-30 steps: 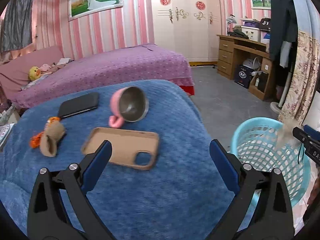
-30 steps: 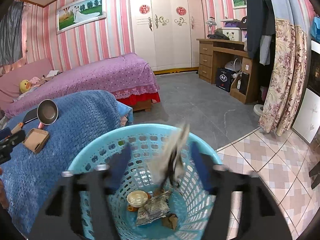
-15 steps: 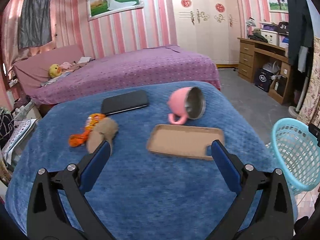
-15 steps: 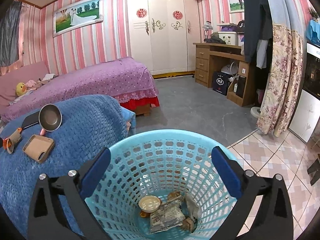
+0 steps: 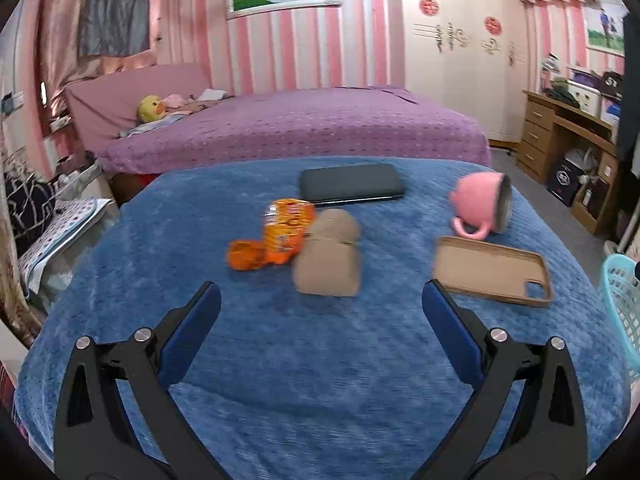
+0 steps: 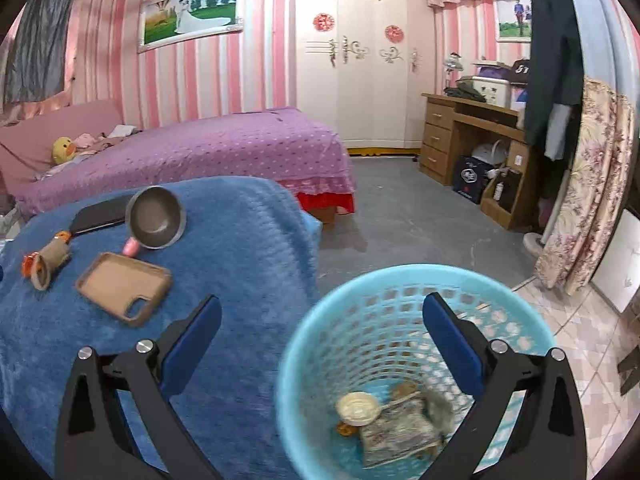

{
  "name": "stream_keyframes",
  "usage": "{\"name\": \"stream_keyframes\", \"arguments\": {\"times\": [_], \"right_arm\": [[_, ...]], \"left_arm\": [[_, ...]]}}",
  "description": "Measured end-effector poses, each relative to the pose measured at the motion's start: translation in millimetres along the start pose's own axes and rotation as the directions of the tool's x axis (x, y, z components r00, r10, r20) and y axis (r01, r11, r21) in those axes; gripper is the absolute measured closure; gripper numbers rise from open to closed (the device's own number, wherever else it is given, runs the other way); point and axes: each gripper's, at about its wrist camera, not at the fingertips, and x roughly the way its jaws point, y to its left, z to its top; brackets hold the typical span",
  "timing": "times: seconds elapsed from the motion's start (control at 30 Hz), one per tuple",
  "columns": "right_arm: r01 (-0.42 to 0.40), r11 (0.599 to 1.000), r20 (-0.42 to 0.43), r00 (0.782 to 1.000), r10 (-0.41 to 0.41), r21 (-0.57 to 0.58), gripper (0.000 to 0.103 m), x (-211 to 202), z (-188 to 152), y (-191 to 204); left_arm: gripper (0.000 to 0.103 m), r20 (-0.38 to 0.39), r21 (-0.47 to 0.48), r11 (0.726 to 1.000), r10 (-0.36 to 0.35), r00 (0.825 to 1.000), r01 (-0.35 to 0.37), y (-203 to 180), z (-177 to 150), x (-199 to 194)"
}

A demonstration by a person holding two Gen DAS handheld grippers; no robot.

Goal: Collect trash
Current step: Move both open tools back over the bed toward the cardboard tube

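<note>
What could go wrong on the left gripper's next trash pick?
1. The cardboard tube touches the orange wrapper; the open left gripper might catch only one, or nudge both away.
2. The phone case, pink cup and black phone lie close by and could be binned by mistake.

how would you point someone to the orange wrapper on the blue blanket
On the blue blanket, look just in front of the black phone. The orange wrapper lies crumpled against a tan cardboard tube; it is the only bright orange thing there.
</note>
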Motion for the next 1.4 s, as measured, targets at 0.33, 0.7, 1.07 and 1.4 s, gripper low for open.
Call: {"name": "stream_keyframes", "arguments": {"times": [0.33,0.7,1.07,1.4], "right_arm": [[-0.054,0.994,-0.013,0.999,0.053,-0.1,0.005,1.7,-5.4,74.7],[-0.12,0.984,-0.031,0.993,0.117,-0.135,0.005,-2.1,-13.1,133.4],[-0.16,0.969,-0.06,0.987,0.151,-0.188,0.005,-1.2,-18.1,175.7],[-0.187,0.957,-0.068,0.982,0.177,-0.22,0.005,-0.3,-15.2,206.9]], "left_arm": [[0.006,-0.026,-0.035,0.998,0.046,0.999,-0.047,49.7,-3.9,9.2],[0.006,-0.067,-0.108,0.993,0.036,0.997,-0.043,91.7,-4.8,16.1],[0.006,-0.093,-0.115,0.989,0.081,0.992,-0.091,117.0,-10.1,26.4],[0.006,-0.097,-0.122,0.985,0.113,0.989,-0.124,144.5,-10.6,28.8]]}}
